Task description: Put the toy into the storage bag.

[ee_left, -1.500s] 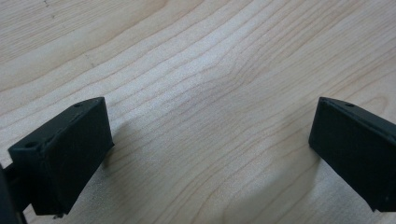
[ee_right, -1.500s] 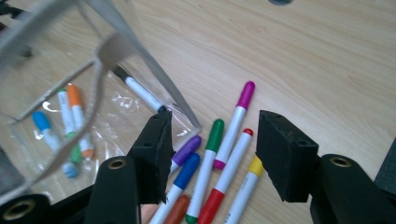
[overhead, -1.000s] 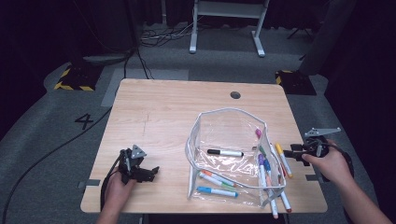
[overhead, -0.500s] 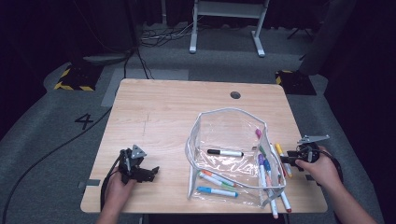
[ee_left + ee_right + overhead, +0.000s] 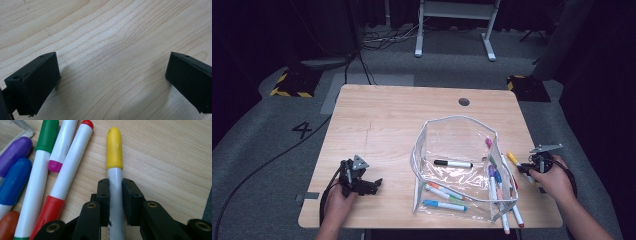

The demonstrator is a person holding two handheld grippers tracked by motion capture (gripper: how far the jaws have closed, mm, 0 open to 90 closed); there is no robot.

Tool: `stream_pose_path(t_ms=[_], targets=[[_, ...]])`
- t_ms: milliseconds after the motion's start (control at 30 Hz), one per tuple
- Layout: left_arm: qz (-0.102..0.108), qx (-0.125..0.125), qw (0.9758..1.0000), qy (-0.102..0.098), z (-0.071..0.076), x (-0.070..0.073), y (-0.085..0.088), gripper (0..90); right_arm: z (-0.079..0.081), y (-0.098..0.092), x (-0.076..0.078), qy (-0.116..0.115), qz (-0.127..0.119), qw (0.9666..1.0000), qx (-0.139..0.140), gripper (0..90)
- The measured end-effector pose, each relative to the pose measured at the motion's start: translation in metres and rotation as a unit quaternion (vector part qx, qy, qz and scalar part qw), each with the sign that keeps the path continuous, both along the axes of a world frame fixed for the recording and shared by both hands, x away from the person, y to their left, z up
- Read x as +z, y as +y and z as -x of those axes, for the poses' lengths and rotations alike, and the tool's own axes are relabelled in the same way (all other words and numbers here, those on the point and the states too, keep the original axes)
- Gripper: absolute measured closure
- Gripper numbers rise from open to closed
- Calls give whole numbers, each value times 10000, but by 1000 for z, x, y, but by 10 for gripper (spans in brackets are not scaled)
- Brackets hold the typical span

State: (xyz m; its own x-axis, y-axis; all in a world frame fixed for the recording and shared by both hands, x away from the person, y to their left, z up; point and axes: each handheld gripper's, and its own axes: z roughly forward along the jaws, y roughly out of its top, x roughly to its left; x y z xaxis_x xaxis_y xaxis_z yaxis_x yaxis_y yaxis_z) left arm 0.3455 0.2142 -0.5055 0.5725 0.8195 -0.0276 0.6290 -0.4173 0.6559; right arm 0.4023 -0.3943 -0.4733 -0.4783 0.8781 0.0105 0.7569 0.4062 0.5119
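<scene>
My right gripper (image 5: 115,186) is shut on a yellow-capped marker (image 5: 114,155) that lies on the wooden table; its jaws have just been closing onto the white barrel. In the high view that gripper (image 5: 526,167) sits at the table's right edge, beside the marker (image 5: 513,160). A clear zip pouch (image 5: 457,145) lies open mid-table with a black marker (image 5: 453,163) inside. My left gripper (image 5: 374,184) rests near the front left, open; its jaws stand wide apart over bare wood (image 5: 112,62).
Several loose markers lie beside and under the pouch: purple (image 5: 13,153), blue (image 5: 12,181), green (image 5: 47,135), red (image 5: 72,162). More markers (image 5: 444,197) lie at the pouch's front. A round cable hole (image 5: 464,101) is at the table's far side.
My right gripper has come in from the right edge and down onto the yellow-capped marker, and its jaws have closed on it. The left gripper has stayed put.
</scene>
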Motion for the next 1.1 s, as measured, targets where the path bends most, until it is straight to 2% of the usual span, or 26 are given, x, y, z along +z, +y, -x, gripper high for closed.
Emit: stream_pose_path(t_ms=[200,367,500,567,733,800,933,1100], targets=[[-2,4,10000,3,0,0,0,0,-1,-1,2,58,-49,9999,-104,773],[0,-1,10000,2,0,0,0,0,1,-3,20,-77,-311,9994,-93,774],[1,1,10000,2,0,0,0,0,3,-4,44,-232,-477,9986,15,774],[-2,4,10000,4,0,0,0,0,5,-3,57,-324,-486,9983,92,774],[-1,4,10000,2,0,0,0,0,10,1,92,-525,-684,9959,257,773],[-1,2,10000,3,0,0,0,0,12,4,107,-613,-752,9948,321,773],[-2,3,10000,3,0,0,0,0,16,12,136,-800,-727,9928,508,774],[-7,-7,10000,9,0,0,0,0,21,25,167,-905,-862,9893,748,774]])
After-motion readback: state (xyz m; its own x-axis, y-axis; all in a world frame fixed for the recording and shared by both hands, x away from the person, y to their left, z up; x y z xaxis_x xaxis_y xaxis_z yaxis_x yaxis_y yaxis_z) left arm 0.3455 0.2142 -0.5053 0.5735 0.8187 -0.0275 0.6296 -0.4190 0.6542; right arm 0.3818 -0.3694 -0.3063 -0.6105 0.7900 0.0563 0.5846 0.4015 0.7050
